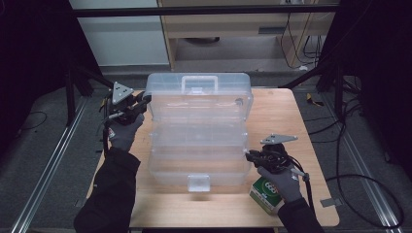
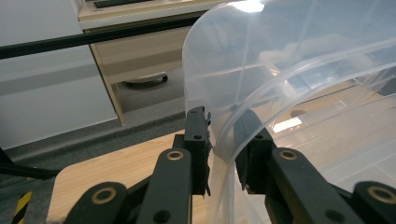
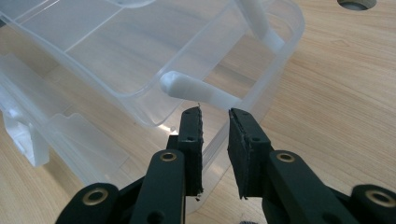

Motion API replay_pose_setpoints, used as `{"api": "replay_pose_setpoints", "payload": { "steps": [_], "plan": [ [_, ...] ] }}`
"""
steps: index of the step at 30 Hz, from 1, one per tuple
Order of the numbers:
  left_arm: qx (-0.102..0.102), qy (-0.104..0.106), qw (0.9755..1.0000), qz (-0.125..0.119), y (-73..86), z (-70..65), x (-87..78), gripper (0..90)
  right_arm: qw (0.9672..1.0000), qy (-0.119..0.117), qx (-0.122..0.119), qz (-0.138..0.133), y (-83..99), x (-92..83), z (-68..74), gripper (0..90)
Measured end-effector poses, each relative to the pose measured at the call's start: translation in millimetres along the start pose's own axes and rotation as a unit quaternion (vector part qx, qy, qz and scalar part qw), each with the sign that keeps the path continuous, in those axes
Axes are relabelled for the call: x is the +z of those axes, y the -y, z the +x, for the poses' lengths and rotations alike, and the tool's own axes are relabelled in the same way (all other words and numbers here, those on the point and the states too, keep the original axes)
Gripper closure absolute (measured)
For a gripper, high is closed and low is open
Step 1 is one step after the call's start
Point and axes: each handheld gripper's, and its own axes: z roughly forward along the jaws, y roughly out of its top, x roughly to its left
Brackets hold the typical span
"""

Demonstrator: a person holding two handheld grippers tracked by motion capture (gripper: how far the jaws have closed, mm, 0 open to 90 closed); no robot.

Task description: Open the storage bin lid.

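On the wooden table (image 1: 301,116) the clear plastic box (image 1: 199,128) sits between both grippers. The left gripper (image 2: 223,144) straddles its lid edge, jaws slightly apart, grip uncertain. The right gripper (image 3: 215,140) stands narrowly open just beside the box's white arm (image 3: 196,91).

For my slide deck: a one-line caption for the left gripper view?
Left tongs straddle the thin edge of the clear plastic box's lid, above the wooden table.

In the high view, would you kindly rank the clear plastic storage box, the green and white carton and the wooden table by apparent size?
1. Light wooden table, largest.
2. Clear plastic storage box, opened out in tiers.
3. Green and white carton, smallest, partly covered by the person's right hand, though clearly far smaller.
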Motion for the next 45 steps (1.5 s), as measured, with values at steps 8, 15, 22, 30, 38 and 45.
{"api": "replay_pose_setpoints", "payload": {
  "steps": [8,15,22,30,38,45],
  "plan": [
    [-0.001,-0.005,1.0000,0.005,-4.2,1.2,6.1,76.0,1.0000,0.004,-0.002,0.001,-0.1,0.4,1.0,75.0],
    [-0.003,-0.008,0.9999,0.009,-7.7,3.0,13.2,76.2,1.0000,0.008,-0.005,0.000,-0.2,0.8,1.7,74.7],
    [-0.004,-0.009,0.9999,0.011,-10.2,5.7,20.0,76.3,0.9999,0.010,-0.004,0.000,0.0,1.0,2.7,74.7],
    [-0.008,-0.012,0.9998,0.011,-12.0,7.5,26.9,76.5,0.9999,0.010,-0.004,0.000,0.1,1.1,2.5,74.6],
    [-0.014,-0.011,0.9998,0.012,-12.8,10.6,34.2,76.9,0.9999,0.009,-0.004,-0.001,0.4,1.1,2.1,74.5],
    [-0.016,-0.014,0.9997,0.013,-14.0,12.2,40.8,77.2,1.0000,0.009,-0.003,0.000,0.4,1.5,1.8,74.1]
  ]
}}
